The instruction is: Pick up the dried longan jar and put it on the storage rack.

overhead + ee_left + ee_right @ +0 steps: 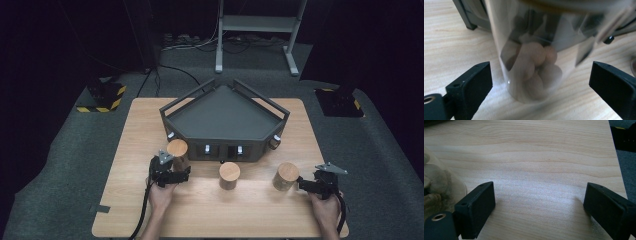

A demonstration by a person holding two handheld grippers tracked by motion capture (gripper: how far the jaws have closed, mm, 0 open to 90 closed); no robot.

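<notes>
Three clear jars with round wooden lids stand in a row on the wooden table [150, 120]. My left gripper [179, 169] is at the left jar [177, 150]. In the left gripper view this jar [534, 50] stands between the black jaws of the left gripper [540, 75], with a gap on each side, and holds round brownish pieces. The gripper is open. My right gripper [301, 184] sits just right of the right jar [286, 176], open. In the right gripper view the right gripper [539, 195] has bare table between its jaws, with that jar [434, 177] at the left edge.
The middle jar [229, 175] stands between the two hands. A dark five-sided tray [225, 120] with rails and front knobs stands behind the jars. The table's right edge [616, 162] is close to the right gripper. Beyond the table lie grey floor, cables and a metal stand.
</notes>
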